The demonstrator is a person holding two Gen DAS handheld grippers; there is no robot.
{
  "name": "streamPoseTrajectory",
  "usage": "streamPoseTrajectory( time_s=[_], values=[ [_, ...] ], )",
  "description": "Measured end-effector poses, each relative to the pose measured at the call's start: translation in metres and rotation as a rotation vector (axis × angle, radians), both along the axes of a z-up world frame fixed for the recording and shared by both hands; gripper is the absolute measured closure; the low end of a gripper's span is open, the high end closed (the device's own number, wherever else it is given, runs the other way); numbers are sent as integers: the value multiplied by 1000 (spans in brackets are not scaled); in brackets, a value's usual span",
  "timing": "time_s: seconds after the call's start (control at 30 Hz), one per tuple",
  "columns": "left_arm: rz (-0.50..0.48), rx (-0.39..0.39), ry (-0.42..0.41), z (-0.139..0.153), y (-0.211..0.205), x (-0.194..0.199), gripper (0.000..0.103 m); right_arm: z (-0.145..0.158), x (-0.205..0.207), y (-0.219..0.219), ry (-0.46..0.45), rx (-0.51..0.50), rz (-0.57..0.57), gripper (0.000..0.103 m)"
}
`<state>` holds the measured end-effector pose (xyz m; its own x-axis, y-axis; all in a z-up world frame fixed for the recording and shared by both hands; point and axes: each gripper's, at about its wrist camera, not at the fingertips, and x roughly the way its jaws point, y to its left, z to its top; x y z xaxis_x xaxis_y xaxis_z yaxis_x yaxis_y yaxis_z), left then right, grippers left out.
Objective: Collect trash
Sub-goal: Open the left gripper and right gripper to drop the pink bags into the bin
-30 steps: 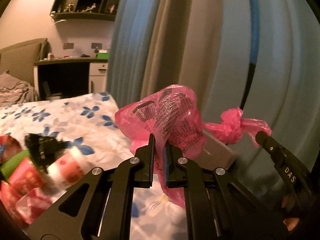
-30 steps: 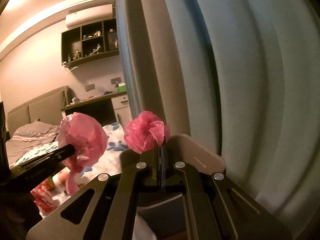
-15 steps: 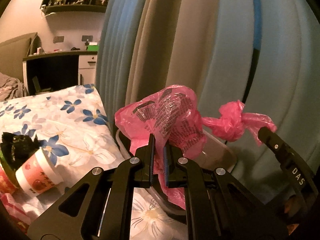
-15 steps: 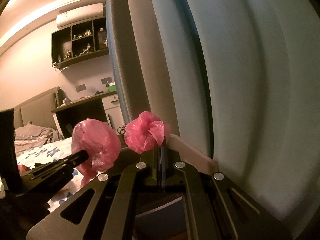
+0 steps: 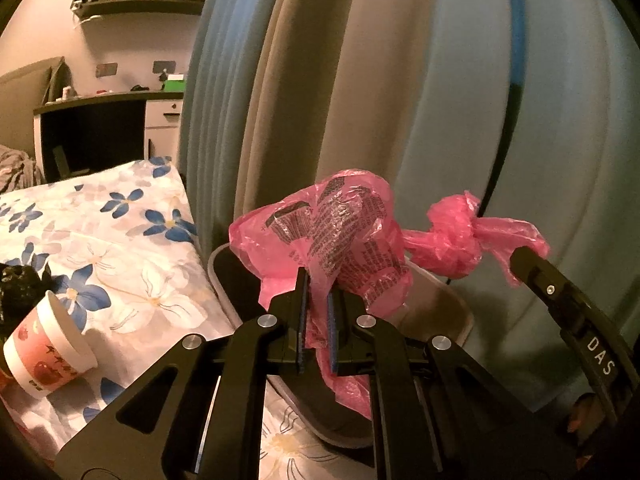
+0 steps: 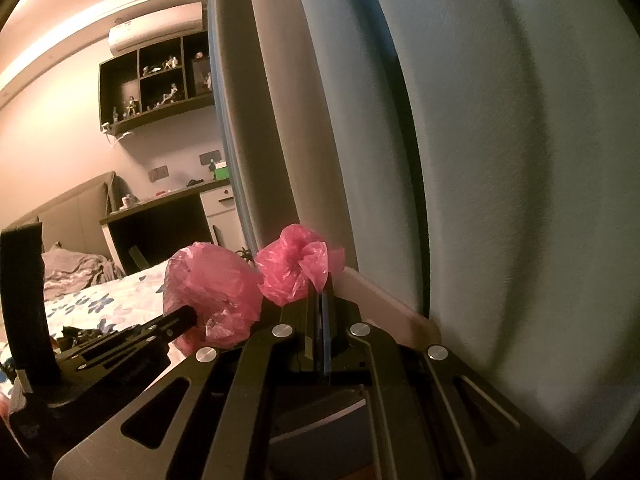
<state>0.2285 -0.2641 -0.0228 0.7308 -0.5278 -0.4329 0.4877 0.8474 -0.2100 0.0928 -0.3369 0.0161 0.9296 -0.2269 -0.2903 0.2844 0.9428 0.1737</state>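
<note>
Left claw (image 5: 317, 312) is clamped on a pink plastic bag (image 5: 332, 236); the film passes between the blue pads and hangs below them. Black print covers the bag's crumpled face, too creased to read. Right claw (image 6: 319, 304) is closed tight on the same bag's other knotted end (image 6: 296, 268); in the left view that knot (image 5: 452, 240) sits just beyond its black fingertip. White letters "DAS" (image 5: 599, 355) run along the right claw's arm. The bag hangs between the two claws, above an open bin (image 5: 248, 280) with a pale rim, which stands beside the bed (image 5: 120, 248) and against the blue-grey curtain (image 5: 420, 100). On the floral bedspread lies a tipped paper cup (image 5: 48, 344), white and red with a cherry-like picture and small unreadable characters.
</note>
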Motion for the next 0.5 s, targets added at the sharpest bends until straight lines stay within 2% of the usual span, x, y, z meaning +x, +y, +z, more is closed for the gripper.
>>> streamPoseTrajectory(
  time_s=[0.27,0.3,0.37,0.43,0.5],
  values=[
    [-26,-8,35,-7,-3,6,91,0,0,-1,5,-4,-6,101],
    [-32,-8,35,-8,-4,6,87,1,0,-2,6,-4,-6,101],
    [-39,-9,35,-8,-3,5,71,0,0,-2,5,-5,-6,101],
    [-31,-14,25,-8,-1,3,48,1,1,-2,6,-4,-6,101],
    [-19,-29,21,-6,4,2,37,1,1,-2,5,-2,-3,101]
  ],
)
